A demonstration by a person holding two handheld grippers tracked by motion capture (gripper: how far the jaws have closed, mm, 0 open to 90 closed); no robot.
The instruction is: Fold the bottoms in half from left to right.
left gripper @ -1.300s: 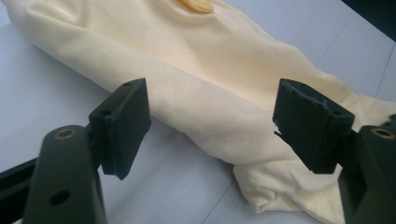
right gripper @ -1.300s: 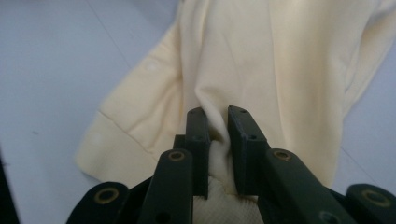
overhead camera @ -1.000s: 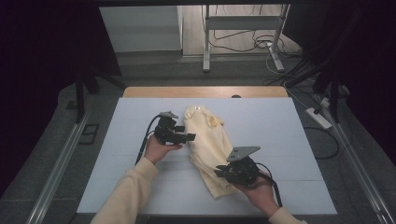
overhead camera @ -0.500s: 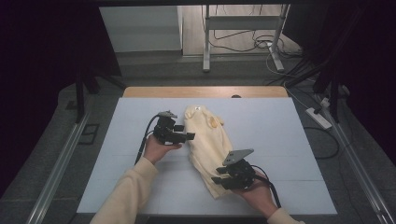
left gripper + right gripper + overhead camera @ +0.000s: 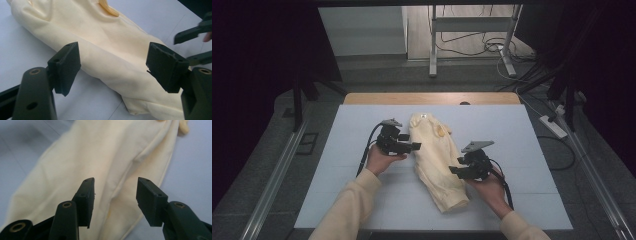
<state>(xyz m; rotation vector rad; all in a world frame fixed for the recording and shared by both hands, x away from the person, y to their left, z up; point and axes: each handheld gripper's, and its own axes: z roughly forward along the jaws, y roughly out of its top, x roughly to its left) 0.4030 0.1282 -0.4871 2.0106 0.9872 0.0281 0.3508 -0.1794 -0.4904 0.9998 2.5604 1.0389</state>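
Cream garment (image 5: 434,157) folded into long strip, lying slantwise mid-worktop (image 5: 337,165); left gripper (image 5: 414,146) at its left edge, fingers (image 5: 66,66) spread, gripping nothing; right gripper (image 5: 453,171) at right edge, jaws just been opening, cloth seemingly below fingers (image 5: 86,200), unpinched.

Both sleeves (image 5: 347,207) cream, ribbed cuffs. Left gripper (image 5: 414,146) and right gripper (image 5: 455,171): black bodies, each topped with a grey three-cornered plate (image 5: 477,145), black cable (image 5: 365,150) trailing down past the wrist. Jaw arms matte black, brass-ringed pivot holes, small screw holes in the square black pads (image 5: 65,67).
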